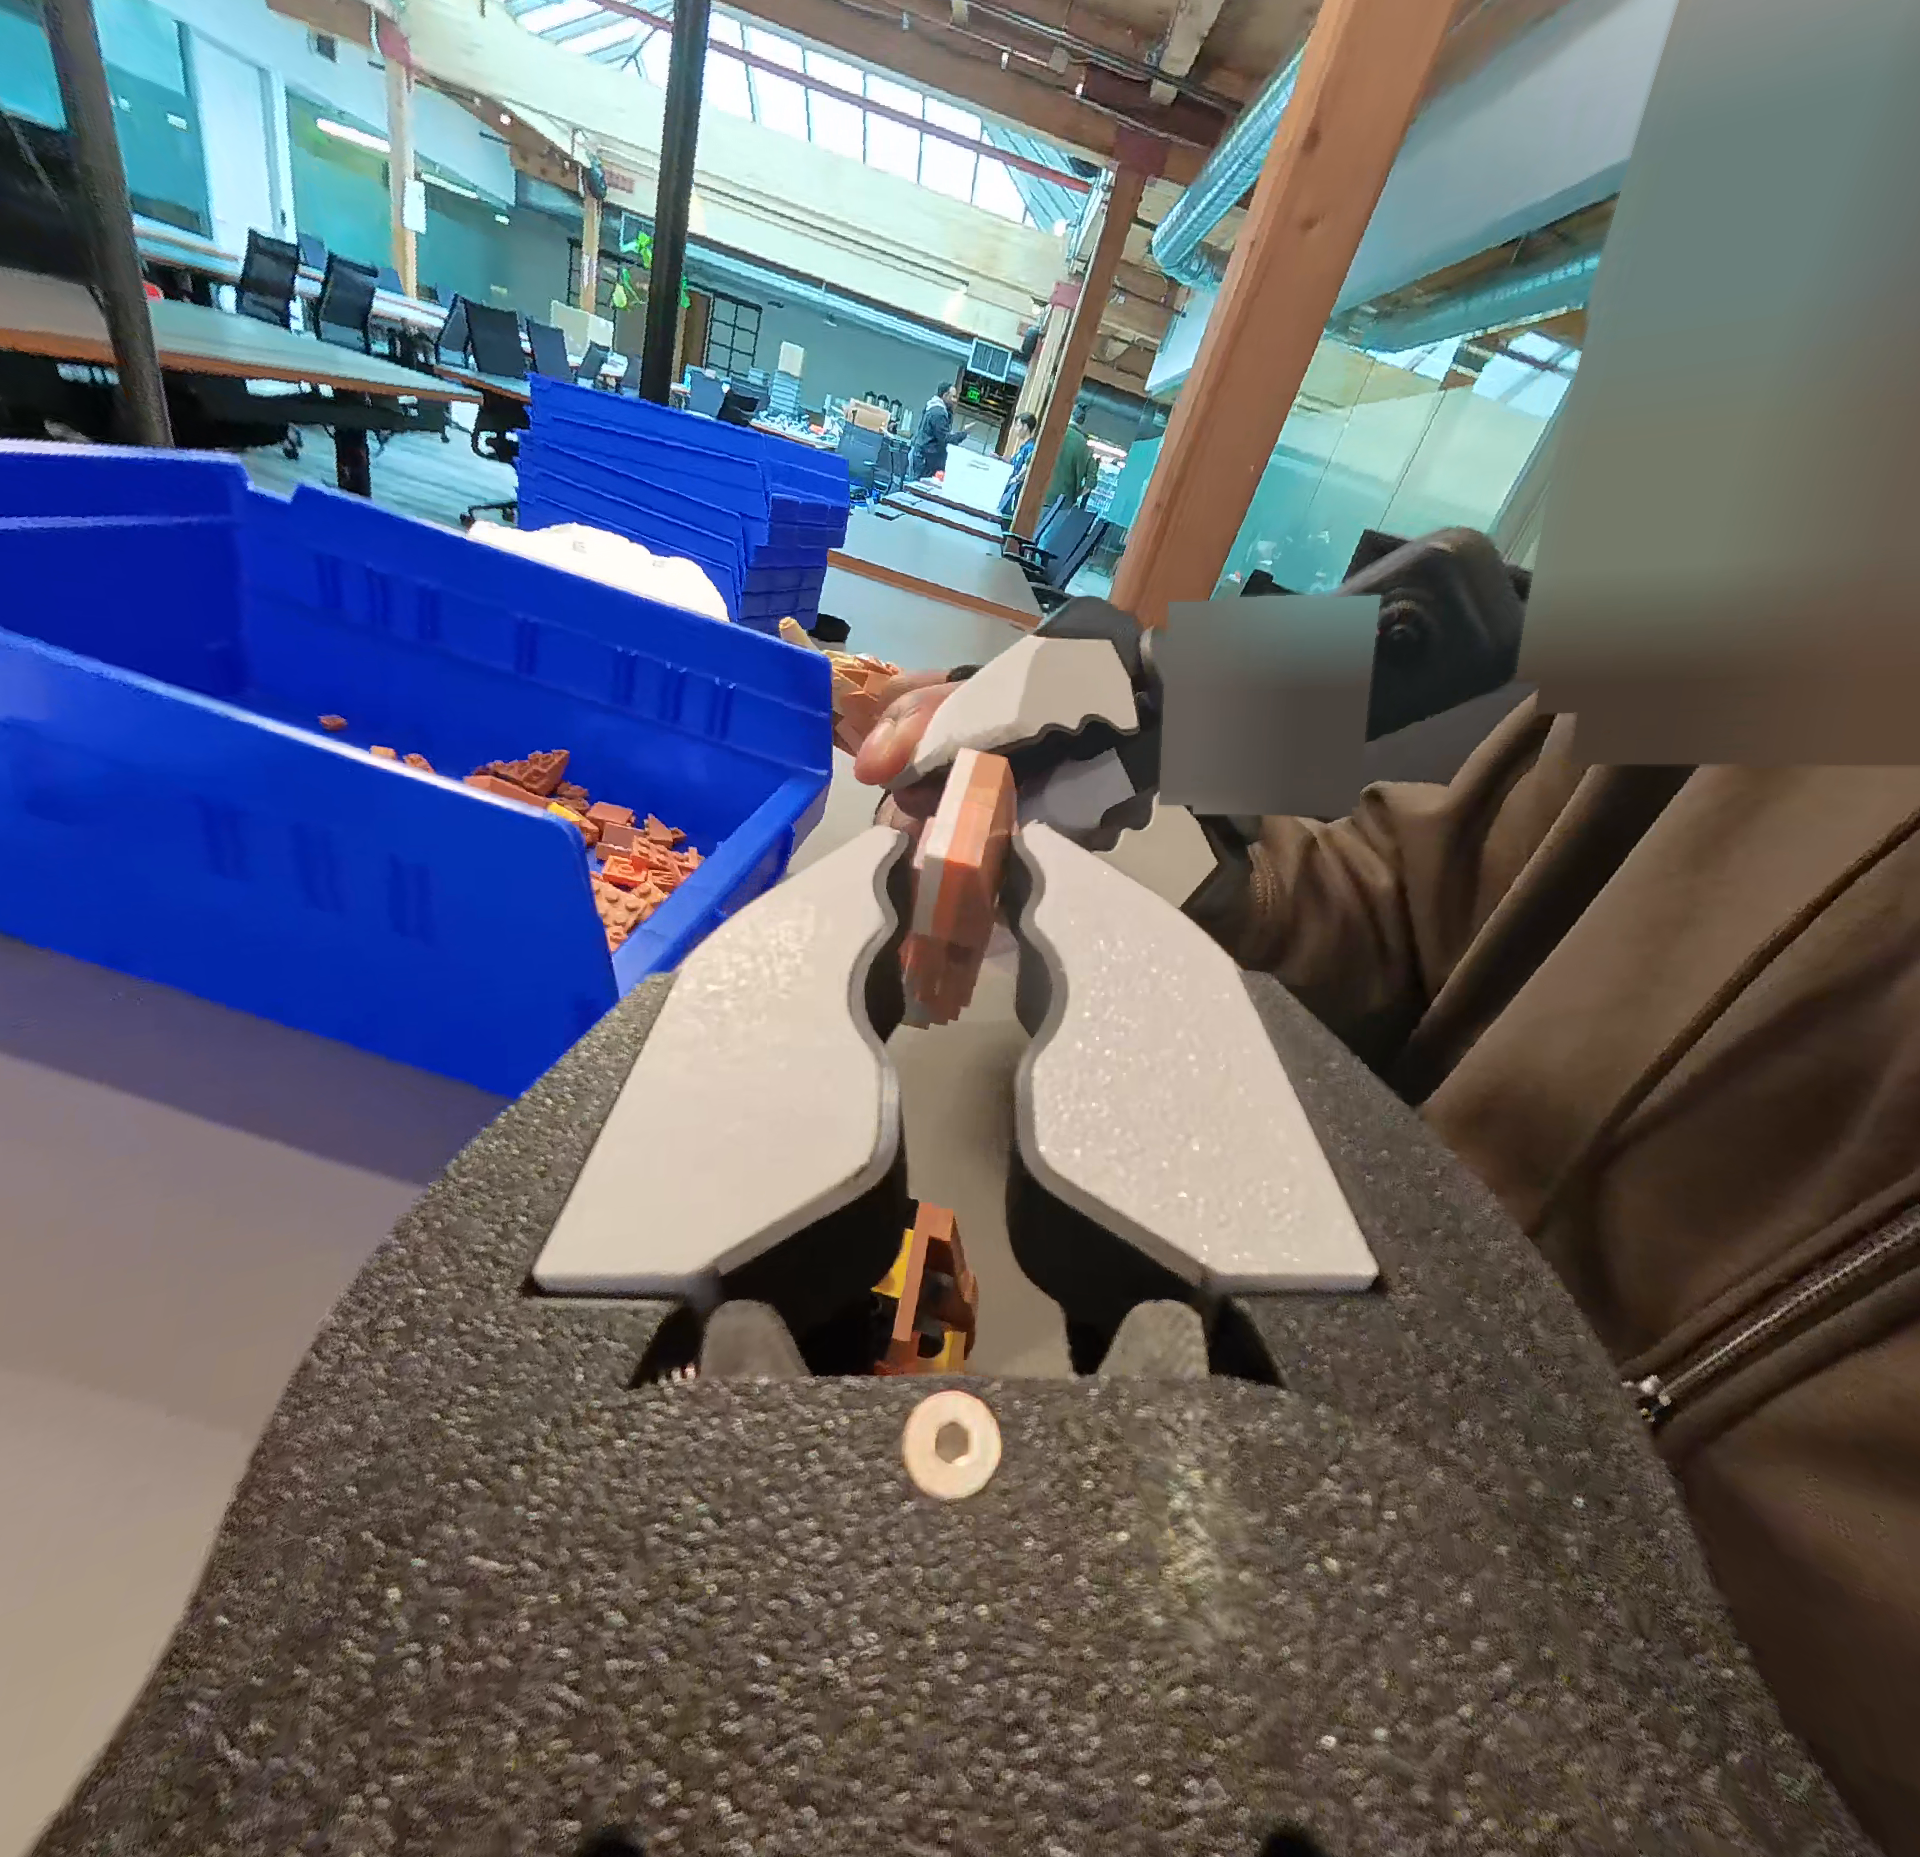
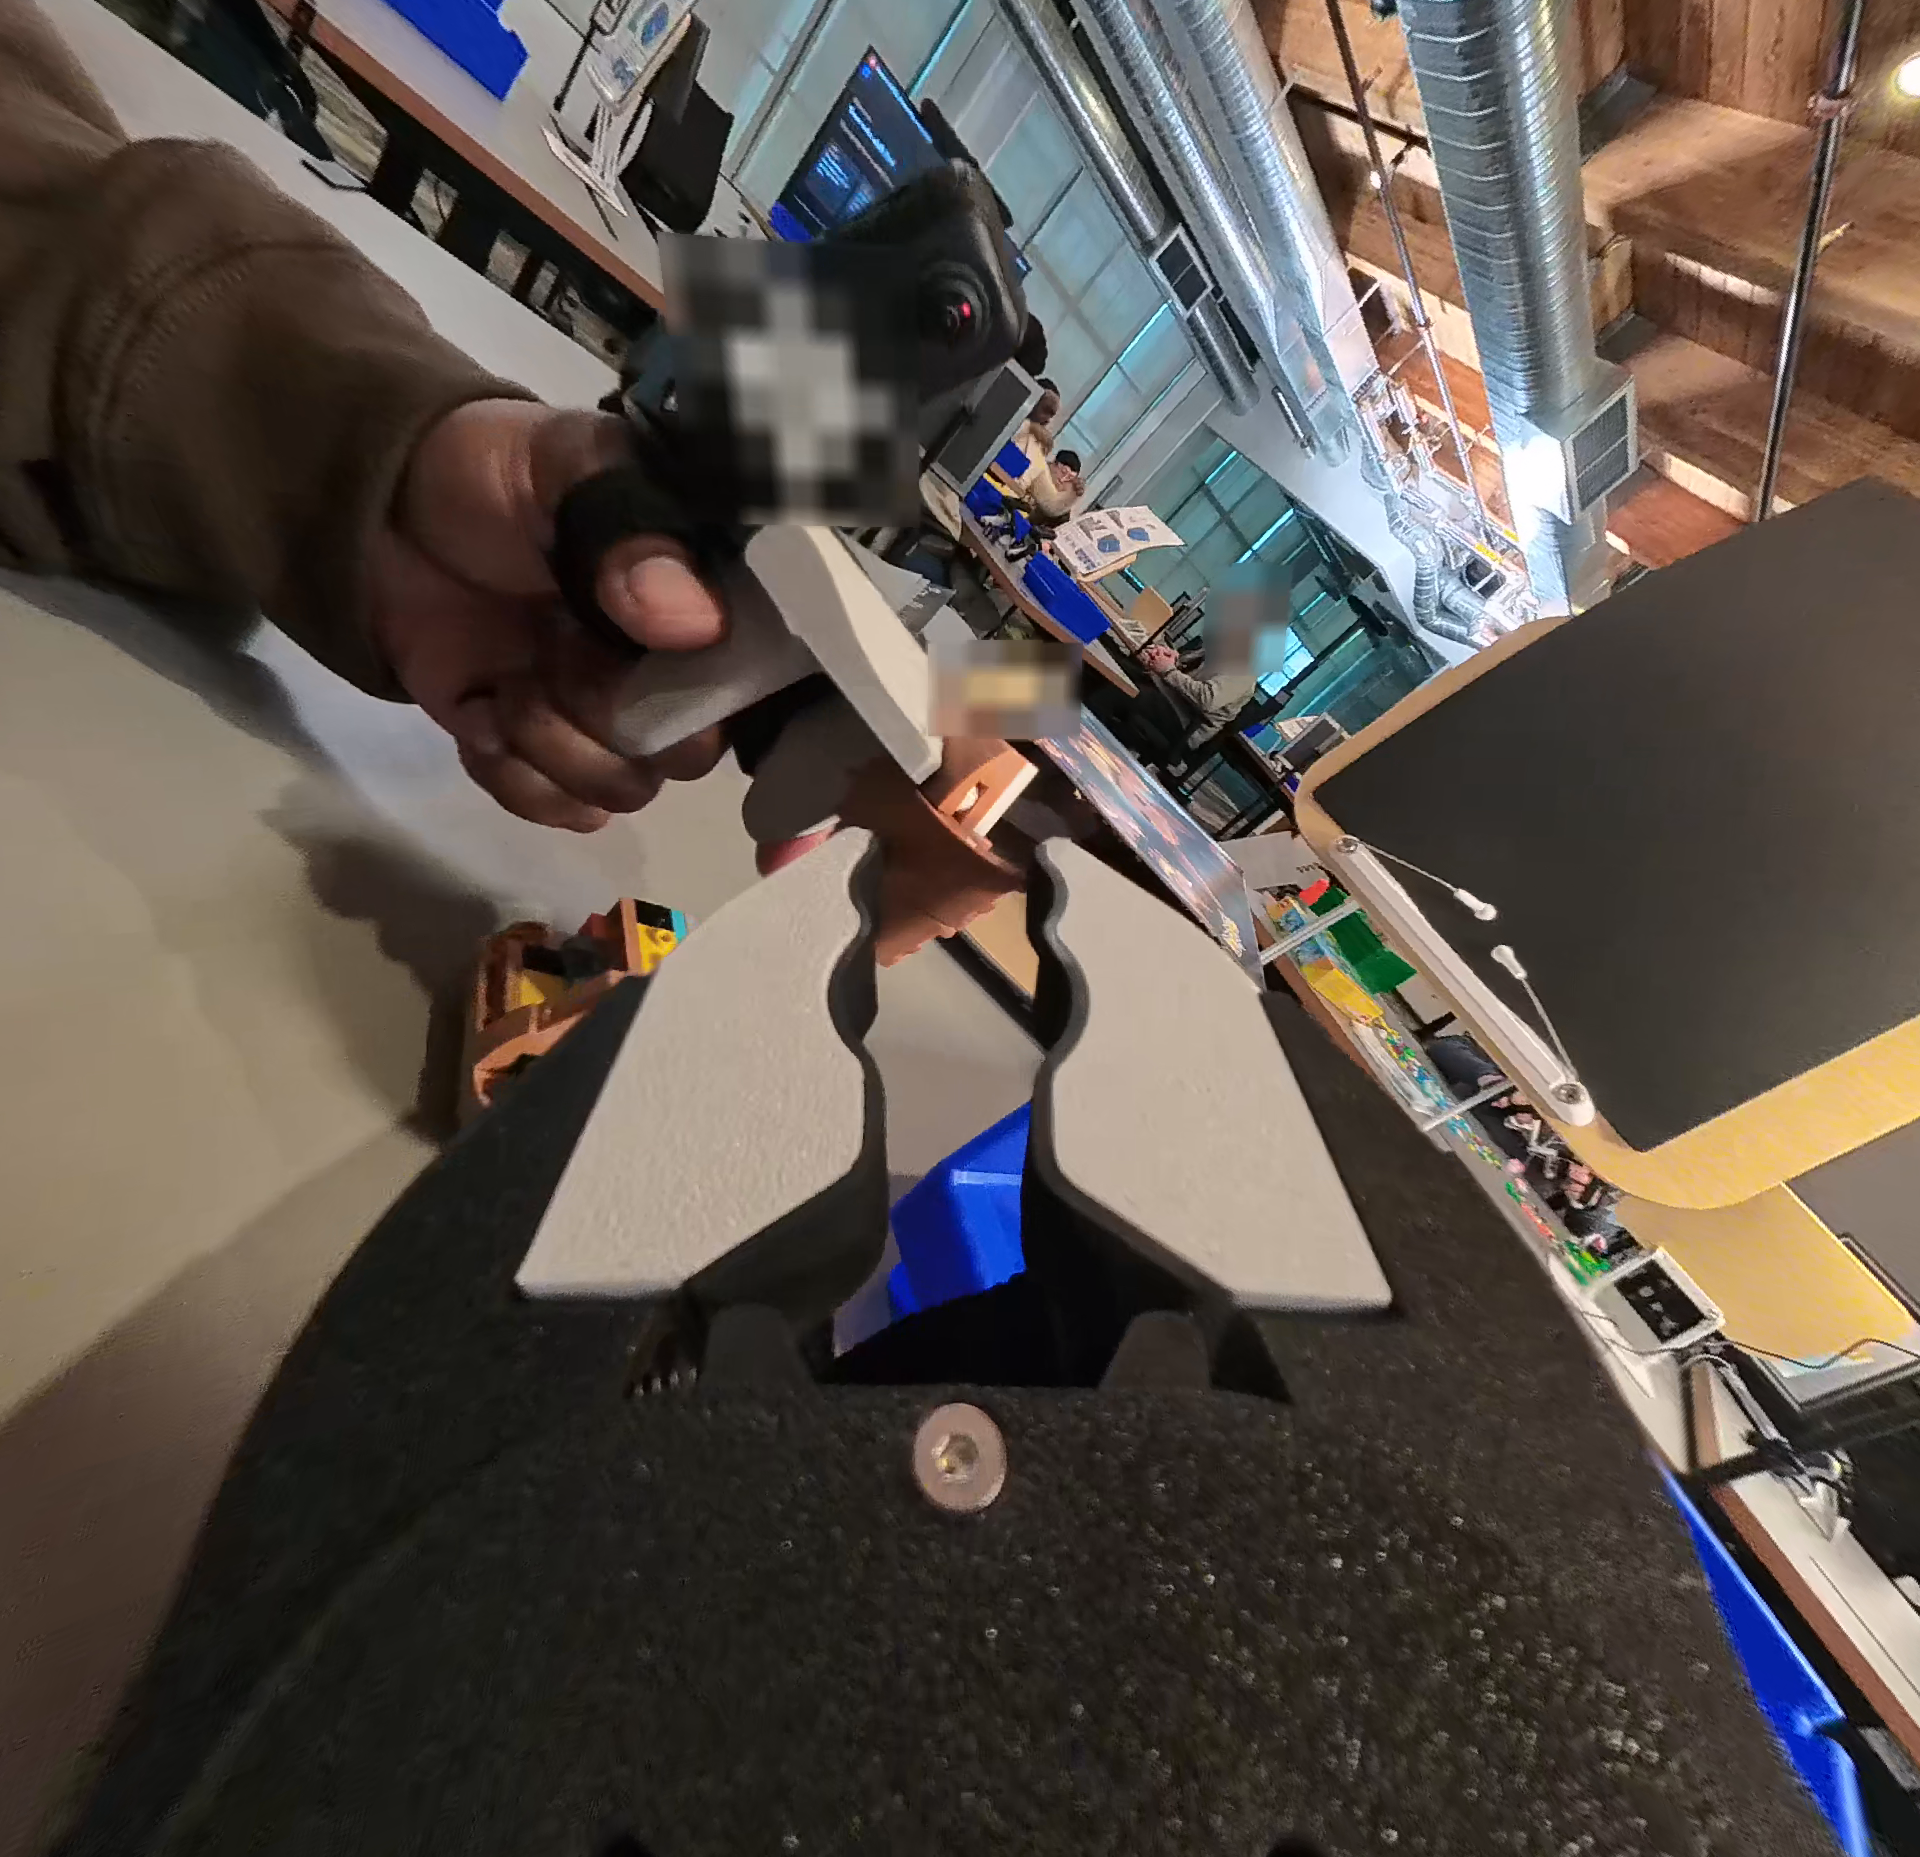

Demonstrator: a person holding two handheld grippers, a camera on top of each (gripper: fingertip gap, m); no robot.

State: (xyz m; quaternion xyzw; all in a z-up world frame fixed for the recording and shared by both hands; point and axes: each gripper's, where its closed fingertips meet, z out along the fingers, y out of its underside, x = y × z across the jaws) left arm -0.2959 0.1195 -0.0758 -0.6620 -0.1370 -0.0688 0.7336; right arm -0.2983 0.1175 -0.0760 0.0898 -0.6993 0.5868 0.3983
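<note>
My left gripper is shut on a brown brick assembly with a pale plate on one face, held up above the grey table. My right gripper is shut on the same assembly from the other side. In the left wrist view, the right gripper's grey fingers clamp the assembly's upper end. In the right wrist view, the left gripper's fingers and the hand holding it show just beyond the assembly.
An open blue bin with several loose brown bricks stands to the left, with stacked blue bins behind. A brown and yellow brick model sits on the table below. A person's brown jacket fills the right. A black board overhangs. Both grippers' tips are close together, under 4 cm apart.
</note>
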